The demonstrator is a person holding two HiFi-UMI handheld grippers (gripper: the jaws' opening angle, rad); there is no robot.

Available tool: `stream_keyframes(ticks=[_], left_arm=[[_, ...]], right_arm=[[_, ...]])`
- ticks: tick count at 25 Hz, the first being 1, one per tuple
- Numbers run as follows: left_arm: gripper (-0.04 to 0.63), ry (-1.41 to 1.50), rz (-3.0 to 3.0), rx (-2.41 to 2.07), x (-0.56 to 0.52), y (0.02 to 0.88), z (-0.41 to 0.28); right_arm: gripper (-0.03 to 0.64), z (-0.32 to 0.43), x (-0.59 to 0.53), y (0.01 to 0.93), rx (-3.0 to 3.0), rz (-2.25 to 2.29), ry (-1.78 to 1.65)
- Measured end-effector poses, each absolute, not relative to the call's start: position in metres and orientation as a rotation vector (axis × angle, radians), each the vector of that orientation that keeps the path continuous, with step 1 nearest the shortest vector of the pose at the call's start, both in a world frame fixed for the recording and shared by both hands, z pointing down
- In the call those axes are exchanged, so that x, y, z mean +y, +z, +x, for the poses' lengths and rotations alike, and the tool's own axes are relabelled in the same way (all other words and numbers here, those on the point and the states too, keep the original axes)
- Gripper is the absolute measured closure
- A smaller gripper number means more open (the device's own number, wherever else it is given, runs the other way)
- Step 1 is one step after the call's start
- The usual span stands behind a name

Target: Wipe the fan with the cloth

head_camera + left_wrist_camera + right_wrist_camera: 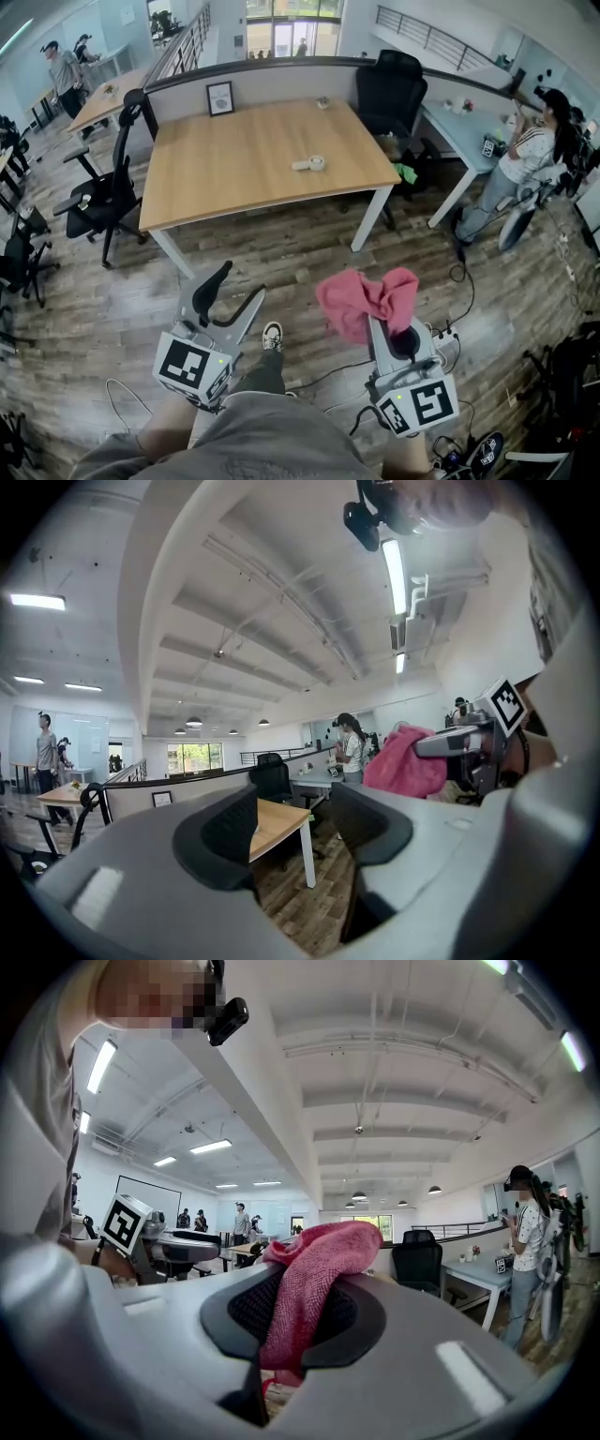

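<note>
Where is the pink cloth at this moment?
In the head view the pink cloth hangs lower right of centre, clamped in the right gripper, over the wooden floor in front of the desk.

Open office. Floor (281, 272): dark wood planks. Centre: wooden desk (244, 169), white legs, set against a grey partition (281, 82) with a small framed picture (220, 97) on it. Black chair (103, 202) left of desk, second chair (389, 89) past its far right corner. Pale blue desk (459, 129) at right. White beamed ceiling (281, 621), strip lights (394, 574) on. Windows (192, 757) at far end.
</note>
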State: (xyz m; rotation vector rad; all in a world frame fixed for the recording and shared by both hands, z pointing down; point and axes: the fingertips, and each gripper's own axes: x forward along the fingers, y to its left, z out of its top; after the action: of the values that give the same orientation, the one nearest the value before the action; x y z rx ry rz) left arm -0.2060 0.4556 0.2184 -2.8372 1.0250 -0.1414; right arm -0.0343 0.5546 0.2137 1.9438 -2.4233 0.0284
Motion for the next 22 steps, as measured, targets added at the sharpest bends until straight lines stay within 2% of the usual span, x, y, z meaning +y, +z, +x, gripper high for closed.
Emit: stream_keyframes(ticks=[22], left_arm=[[0.347,-0.194,-2.897,0.967,0.168,0.21,-0.176]], right_arm=[[0.56,-0.003,0.27,0.201,-2.356,1.943,0.132]])
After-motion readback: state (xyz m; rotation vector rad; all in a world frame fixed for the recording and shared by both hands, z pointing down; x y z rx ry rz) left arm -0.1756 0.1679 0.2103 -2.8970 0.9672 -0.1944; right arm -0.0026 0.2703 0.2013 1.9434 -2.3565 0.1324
